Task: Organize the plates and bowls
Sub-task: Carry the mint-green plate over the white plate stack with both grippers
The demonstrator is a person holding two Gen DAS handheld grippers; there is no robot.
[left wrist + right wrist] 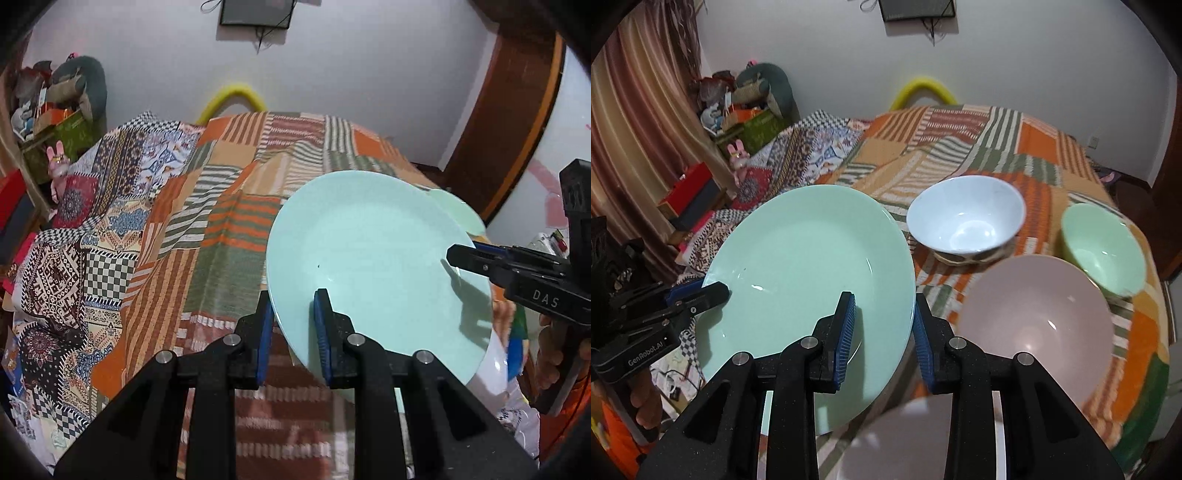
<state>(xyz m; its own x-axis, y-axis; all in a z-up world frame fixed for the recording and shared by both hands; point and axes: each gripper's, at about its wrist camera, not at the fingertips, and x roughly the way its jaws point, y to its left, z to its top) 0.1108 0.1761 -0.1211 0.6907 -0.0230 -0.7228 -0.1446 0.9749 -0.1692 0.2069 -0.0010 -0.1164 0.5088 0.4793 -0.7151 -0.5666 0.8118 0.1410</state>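
The green plate (809, 291) was off the bed (221, 229), tilted face-up, with no long axis, being round. The left gripper (293, 325) and right gripper (884, 339) each pinched opposite rims. Risk — uneven pull could slip one rim free, dropping the plate onto the pink plate (1034, 325) or white bowl (966, 219).

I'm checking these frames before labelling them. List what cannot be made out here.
- Left wrist view: the green bowl shows only a sliver; the mint plate hides the rest.
- Left wrist view: the white bowl is mostly hidden under that plate.
- Right wrist view: the pale dish at the bottom is blurred and cut off by the edge and the right gripper.
- Right wrist view: the white bowl's outside pattern is blurred.
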